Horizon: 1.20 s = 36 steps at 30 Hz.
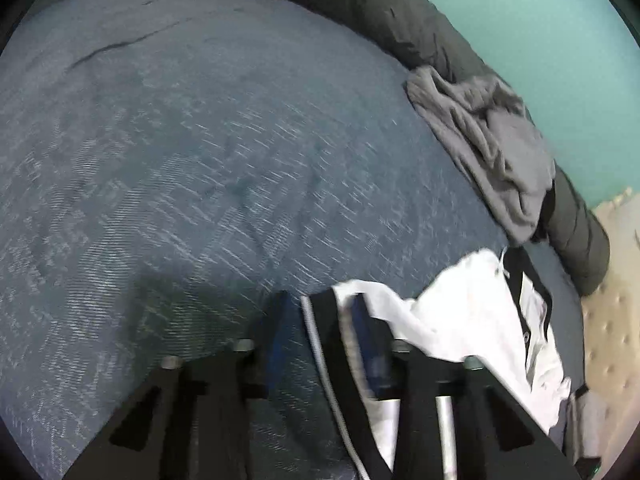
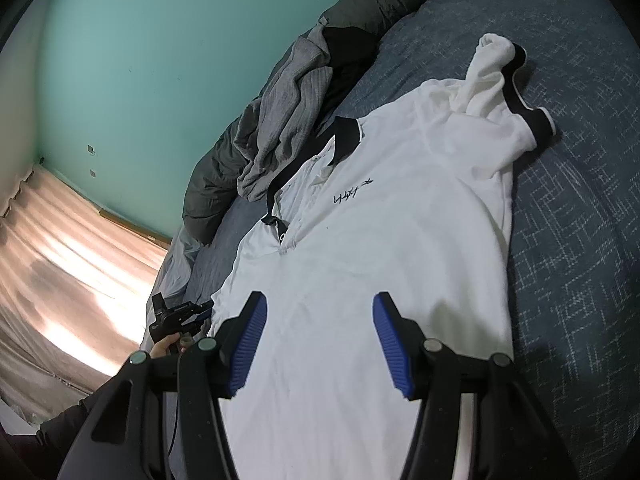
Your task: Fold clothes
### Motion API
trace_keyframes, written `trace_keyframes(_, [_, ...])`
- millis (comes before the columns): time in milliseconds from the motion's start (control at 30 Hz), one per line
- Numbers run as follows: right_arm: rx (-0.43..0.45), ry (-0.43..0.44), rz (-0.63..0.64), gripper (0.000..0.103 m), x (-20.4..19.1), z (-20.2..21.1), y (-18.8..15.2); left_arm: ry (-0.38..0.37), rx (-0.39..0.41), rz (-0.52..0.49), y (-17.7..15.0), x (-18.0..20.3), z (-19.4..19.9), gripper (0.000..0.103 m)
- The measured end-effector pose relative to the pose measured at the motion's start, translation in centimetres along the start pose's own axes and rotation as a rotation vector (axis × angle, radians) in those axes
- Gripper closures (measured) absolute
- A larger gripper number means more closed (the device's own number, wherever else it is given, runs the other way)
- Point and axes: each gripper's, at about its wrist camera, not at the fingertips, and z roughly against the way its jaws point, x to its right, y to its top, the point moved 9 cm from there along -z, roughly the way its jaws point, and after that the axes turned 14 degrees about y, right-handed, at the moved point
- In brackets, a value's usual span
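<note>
**White polo spread on the bed, folding barely begun**

The white polo shirt (image 2: 384,208) lies face up across the blue bedspread (image 2: 580,240), filling the centre of the right wrist view, its black collar (image 2: 344,132) toward the upper middle. The body is flat and unfolded. Only the far sleeve (image 2: 500,92), at upper right, is bunched and partly turned inward, so I judge nearly every fold remains: both sleeves in, then the body doubled.

The right claw (image 2: 318,344) hovers above the shirt's lower half, jaws wide apart and gripping nothing. In the left wrist view, the left claw (image 1: 320,340) straddles a black-trimmed sleeve edge (image 1: 320,344) at lower centre; its jaws stand a little apart, and blur hides whether the pads press on the cloth.

A crumpled grey garment (image 2: 280,120) sits just beside the collar, on a dark quilt (image 2: 360,0) along the green wall (image 2: 140,60). It could crowd a fold toward that side.
</note>
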Motion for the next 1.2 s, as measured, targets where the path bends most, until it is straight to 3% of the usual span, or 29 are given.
trace_keyframes(167, [-0.002, 0.002, 0.004, 0.047, -0.1, 0.0, 0.0, 0.030, 0.015, -0.009, 0.1, 0.1, 0.2, 0.099])
trace_keyframes(333, [0.001, 0.002, 0.000, 0.047, 0.0, 0.0, 0.0, 0.074, 0.058, 0.025, 0.9, -1.1, 1.7, 0.100])
trace_keyframes(467, [-0.003, 0.006, 0.009, 0.047, -0.4, -0.2, -0.1, 0.087, 0.019, 0.083, 0.9, -2.5, 0.6, 0.100])
trace_keyframes(633, [-0.004, 0.004, 0.006, 0.047, -0.2, -0.2, 0.0, 0.097, -0.007, 0.086, 0.7, -2.6, -0.6, 0.100])
trace_keyframes(733, [-0.005, 0.006, 0.004, 0.047, -0.1, -0.3, -0.1, 0.059, -0.035, 0.084, 0.5, -1.9, -0.8, 0.099])
trace_keyframes(800, [-0.005, 0.011, 0.005, 0.047, -0.3, -0.3, -0.1, 0.061, -0.031, 0.082, 0.4, -2.0, -0.2, 0.095])
trace_keyframes(933, [0.000, 0.025, 0.006, 0.047, -0.9, -0.1, 0.1, 0.040, -0.026, 0.109, -0.6, -2.7, 2.1, 0.074])
trace_keyframes(1200, [0.023, 0.042, 0.002, 0.047, -1.4, 0.6, 0.7, -0.074, -0.085, 0.026, -6.2, 0.1, 5.4, 0.066])
